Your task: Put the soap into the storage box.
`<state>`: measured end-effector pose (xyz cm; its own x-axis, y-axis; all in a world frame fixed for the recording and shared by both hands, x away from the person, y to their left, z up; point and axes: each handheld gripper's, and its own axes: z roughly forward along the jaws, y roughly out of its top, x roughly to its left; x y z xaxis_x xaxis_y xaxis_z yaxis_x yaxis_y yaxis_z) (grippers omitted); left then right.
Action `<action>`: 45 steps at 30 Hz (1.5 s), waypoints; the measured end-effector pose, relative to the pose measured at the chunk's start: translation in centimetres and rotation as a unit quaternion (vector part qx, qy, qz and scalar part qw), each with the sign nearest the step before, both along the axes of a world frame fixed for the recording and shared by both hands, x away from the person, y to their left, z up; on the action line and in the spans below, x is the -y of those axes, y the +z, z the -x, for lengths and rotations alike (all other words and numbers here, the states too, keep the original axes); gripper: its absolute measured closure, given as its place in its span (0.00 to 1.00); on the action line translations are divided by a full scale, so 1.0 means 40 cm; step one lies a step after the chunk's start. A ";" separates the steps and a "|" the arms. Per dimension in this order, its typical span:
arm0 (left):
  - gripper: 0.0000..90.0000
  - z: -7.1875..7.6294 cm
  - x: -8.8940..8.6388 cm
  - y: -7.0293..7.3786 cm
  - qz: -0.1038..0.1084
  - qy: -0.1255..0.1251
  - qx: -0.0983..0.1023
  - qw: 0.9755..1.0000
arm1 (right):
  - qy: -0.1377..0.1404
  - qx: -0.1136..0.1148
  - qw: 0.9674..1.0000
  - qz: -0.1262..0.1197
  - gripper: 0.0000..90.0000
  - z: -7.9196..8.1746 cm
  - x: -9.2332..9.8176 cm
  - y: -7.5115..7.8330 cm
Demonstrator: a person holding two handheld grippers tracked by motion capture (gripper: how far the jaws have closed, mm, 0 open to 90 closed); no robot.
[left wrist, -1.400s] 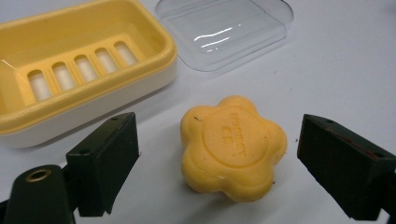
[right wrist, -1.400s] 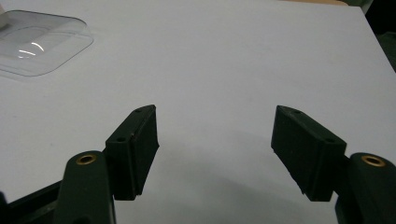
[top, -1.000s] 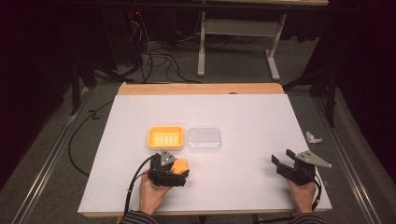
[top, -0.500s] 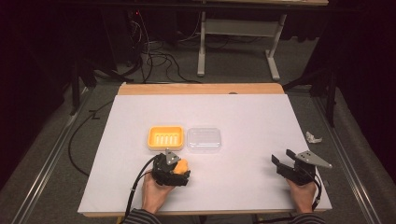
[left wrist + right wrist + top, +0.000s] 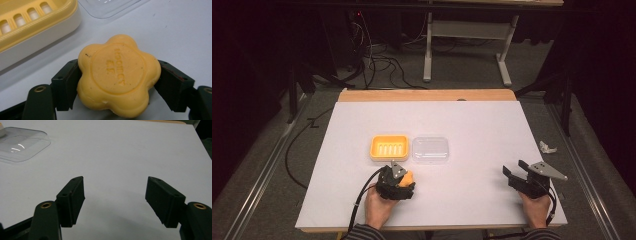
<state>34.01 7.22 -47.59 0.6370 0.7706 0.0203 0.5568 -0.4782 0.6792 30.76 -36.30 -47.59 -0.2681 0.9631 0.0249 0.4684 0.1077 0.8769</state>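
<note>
An orange flower-shaped soap (image 5: 117, 75) lies on the white table near the front edge, also visible from above (image 5: 408, 176). My left gripper (image 5: 118, 72) has just been closing its jaws, and both pads now press on the soap's sides. In the high view this gripper (image 5: 401, 176) sits just below a yellow soap dish (image 5: 389, 147) with a slotted insert. A clear plastic lid (image 5: 430, 149) lies right of the dish. My right gripper (image 5: 514, 169) rests at the front right, open, with bare table between its jaws (image 5: 115, 187).
The white table surface (image 5: 462, 120) ends in a wooden strip (image 5: 427, 95) at the far side. A small crumpled white scrap (image 5: 548, 147) lies at the right edge. A black cable trails from the left gripper over the front edge. Dark floor with cables surrounds the table.
The left gripper's jaws have come in against the soap, with the hand shifting only slightly. The right hand and gripper have kept still.
</note>
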 end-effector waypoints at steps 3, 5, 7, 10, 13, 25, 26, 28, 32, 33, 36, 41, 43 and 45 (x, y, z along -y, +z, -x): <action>0.29 0.000 0.000 -0.001 0.000 -0.001 0.002 1.000 | 0.001 0.001 1.000 0.000 0.36 0.000 0.000 0.000; 0.29 0.001 0.000 -0.001 0.000 -0.002 0.003 1.000 | 0.000 0.001 1.000 0.000 0.36 0.000 0.000 0.000; 0.29 0.000 -0.001 0.000 0.001 -0.003 0.002 1.000 | 0.001 0.002 1.000 0.001 0.36 0.000 0.000 0.000; 0.29 0.000 -0.002 0.000 0.002 -0.003 0.002 1.000 | 0.001 0.000 1.000 -0.001 0.36 0.000 0.001 0.000; 0.30 0.002 -0.004 0.002 0.003 -0.005 0.005 1.000 | 0.001 0.000 1.000 -0.001 0.36 0.000 0.000 0.000; 0.30 0.006 -0.022 0.019 0.017 -0.002 0.012 1.000 | 0.000 0.001 1.000 -0.002 0.35 0.001 0.001 0.000; 0.30 0.007 -0.024 0.021 0.018 -0.001 0.012 1.000 | 0.000 0.000 1.000 -0.002 0.35 0.001 0.001 0.000; 0.30 0.008 -0.028 0.025 0.020 -0.001 0.013 1.000 | 0.001 0.000 1.000 -0.001 0.35 0.000 0.001 0.000; 0.30 0.011 -0.035 0.031 0.025 0.000 0.014 1.000 | 0.001 0.000 1.000 -0.001 0.35 0.000 0.001 0.000; 0.30 0.012 -0.037 0.032 0.026 0.000 0.015 1.000 | 0.002 0.002 1.000 0.000 0.35 0.000 0.001 0.000; 0.30 0.015 -0.047 0.039 0.026 0.002 0.016 1.000 | 0.002 0.002 1.000 -0.001 0.35 0.000 0.000 0.000; 0.30 0.018 -0.059 0.047 0.031 0.005 0.017 0.999 | 0.003 0.002 1.000 0.001 0.35 0.000 0.000 0.000; 0.30 0.019 -0.067 0.052 0.035 0.008 0.018 0.999 | 0.003 0.002 1.000 0.001 0.35 0.000 0.000 0.000; 0.30 0.019 -0.071 0.056 0.035 0.009 0.019 0.999 | 0.003 0.003 1.000 0.000 0.35 0.000 0.000 0.000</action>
<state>33.26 10.05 -45.35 0.6232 0.7820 -0.0100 0.5377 -0.4191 0.7316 30.74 -36.30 -47.59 -0.2741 0.9614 0.0225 0.4630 0.1114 0.8793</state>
